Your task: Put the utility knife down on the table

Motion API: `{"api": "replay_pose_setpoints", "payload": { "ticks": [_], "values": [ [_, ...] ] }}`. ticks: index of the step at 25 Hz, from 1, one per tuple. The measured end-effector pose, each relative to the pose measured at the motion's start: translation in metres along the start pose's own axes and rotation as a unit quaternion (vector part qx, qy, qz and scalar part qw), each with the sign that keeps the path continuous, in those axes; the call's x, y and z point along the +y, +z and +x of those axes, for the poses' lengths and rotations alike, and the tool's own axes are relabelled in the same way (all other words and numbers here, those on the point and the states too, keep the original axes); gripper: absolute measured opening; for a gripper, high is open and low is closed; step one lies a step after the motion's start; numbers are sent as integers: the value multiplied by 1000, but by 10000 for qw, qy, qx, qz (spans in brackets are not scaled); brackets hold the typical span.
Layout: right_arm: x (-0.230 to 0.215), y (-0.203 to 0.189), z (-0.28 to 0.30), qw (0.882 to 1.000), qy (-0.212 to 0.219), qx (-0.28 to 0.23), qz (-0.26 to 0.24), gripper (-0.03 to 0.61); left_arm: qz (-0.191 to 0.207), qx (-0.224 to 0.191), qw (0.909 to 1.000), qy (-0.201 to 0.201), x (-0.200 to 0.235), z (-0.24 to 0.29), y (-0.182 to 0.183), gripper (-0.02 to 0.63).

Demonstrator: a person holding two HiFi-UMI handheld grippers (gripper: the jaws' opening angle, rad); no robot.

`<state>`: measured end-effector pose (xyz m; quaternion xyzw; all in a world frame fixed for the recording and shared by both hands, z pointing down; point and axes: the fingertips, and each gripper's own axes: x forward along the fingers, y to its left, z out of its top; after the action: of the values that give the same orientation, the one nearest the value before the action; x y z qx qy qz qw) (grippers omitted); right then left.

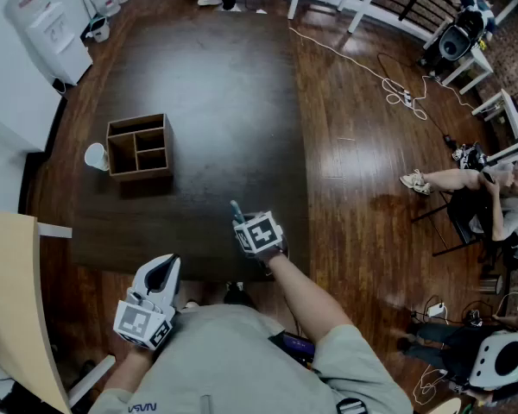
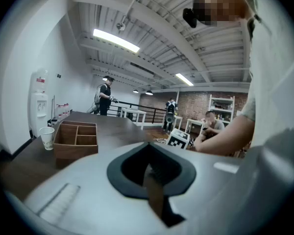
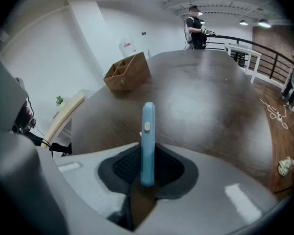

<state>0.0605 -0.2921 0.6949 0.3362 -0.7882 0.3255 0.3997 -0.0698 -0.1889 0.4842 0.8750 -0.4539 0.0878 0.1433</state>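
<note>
A light blue utility knife (image 3: 148, 141) stands up between the jaws of my right gripper (image 3: 147, 155), which is shut on its lower end. In the head view the right gripper (image 1: 241, 220) hangs over the dark table (image 1: 216, 102) near its front edge, pointing steeply down, and the knife (image 1: 236, 208) sticks out past the marker cube. My left gripper (image 1: 160, 274) is held back by the person's body, off the table's front edge. In the left gripper view its jaws (image 2: 149, 168) look shut with nothing between them.
A wooden compartment box (image 1: 139, 147) sits on the table's left part with a white cup (image 1: 96, 156) beside it. A pale wooden board (image 1: 17, 300) lies at the near left. Cables (image 1: 388, 80) trail over the floor on the right, where a person (image 1: 492, 188) sits.
</note>
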Motion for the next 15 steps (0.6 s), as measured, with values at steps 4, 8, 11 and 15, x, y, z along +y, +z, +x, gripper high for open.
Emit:
{"api": "replay_pose_setpoints", "payload": {
  "ticks": [4,8,11,15],
  "values": [
    [3,-2,4,9998,69,90,-165,75,-24,0,10000,53,2,8,6,-3],
    [7,-3,0,9990,382,214,-96,105,-54,5,10000,43,-1,19,9,-3],
    [0,3,-6,9993,332,147,-16,204,12,-17,10000,-43,-3,26,12,-3],
    [-19,13,-30,9995,-61,-287,123,204,-7,-66,9999,-91,-1,28,13,-3]
  ]
}}
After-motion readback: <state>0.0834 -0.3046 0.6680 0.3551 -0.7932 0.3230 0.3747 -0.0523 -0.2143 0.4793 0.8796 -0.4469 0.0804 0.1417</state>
